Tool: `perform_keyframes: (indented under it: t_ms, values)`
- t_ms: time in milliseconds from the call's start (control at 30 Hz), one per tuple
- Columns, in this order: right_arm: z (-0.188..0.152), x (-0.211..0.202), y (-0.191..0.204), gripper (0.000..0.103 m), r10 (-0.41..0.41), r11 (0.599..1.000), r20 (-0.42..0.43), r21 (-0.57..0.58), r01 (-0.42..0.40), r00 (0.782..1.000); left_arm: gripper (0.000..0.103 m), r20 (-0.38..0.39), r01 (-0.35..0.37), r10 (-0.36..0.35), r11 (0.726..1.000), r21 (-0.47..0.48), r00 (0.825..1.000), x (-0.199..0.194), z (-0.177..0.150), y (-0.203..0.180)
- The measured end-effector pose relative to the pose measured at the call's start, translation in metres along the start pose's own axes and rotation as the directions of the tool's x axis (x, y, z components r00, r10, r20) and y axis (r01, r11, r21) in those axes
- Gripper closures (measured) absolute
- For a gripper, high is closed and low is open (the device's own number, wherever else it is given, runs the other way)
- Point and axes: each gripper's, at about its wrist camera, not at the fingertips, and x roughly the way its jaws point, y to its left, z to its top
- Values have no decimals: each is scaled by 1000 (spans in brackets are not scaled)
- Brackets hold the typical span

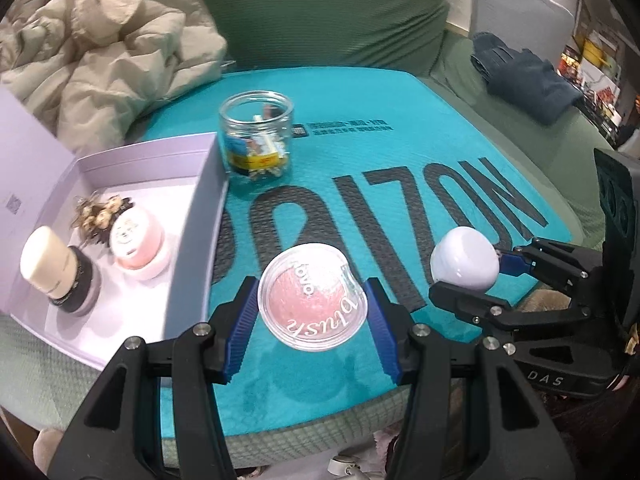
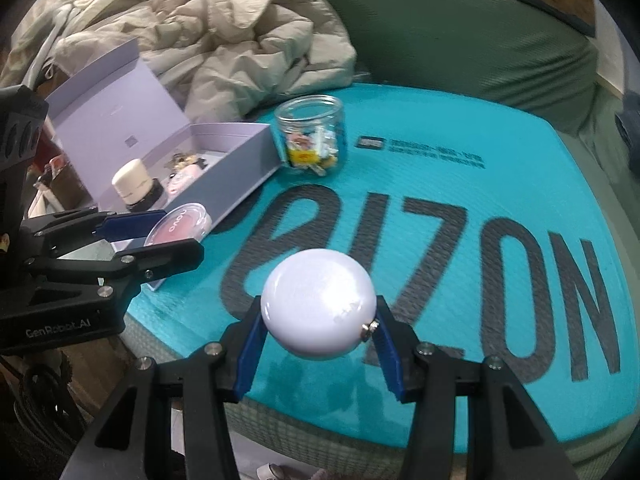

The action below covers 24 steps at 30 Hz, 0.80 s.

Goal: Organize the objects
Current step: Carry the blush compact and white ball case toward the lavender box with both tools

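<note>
Above the teal mat (image 1: 360, 112), the left gripper (image 1: 312, 308) holds a round clear blush compact (image 1: 314, 300), its blue pads pressed on both sides of the case. At about three o'clock from it, the right gripper (image 2: 318, 320) is clamped on a white egg-shaped case (image 2: 318, 304) that has a small metal clasp. Both things hang over the near edge of the mat. At about ten o'clock from the compact stands an open lilac box (image 1: 192, 240); a cream-capped bottle (image 1: 50, 264) and a pink jar (image 1: 138, 246) stand inside it. At twelve o'clock, just beside the far corner of the box, stands a glass jar (image 1: 256, 136) with small colourful things inside.
</note>
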Motion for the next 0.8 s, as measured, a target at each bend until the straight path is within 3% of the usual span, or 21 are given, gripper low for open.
perform_keyframes:
  t_ms: [800]
  values:
    - [48, 16, 82, 51, 126, 970, -12, -207, -125, 992, 52, 0, -116, 118, 979, -167, 993, -44, -9, 74]
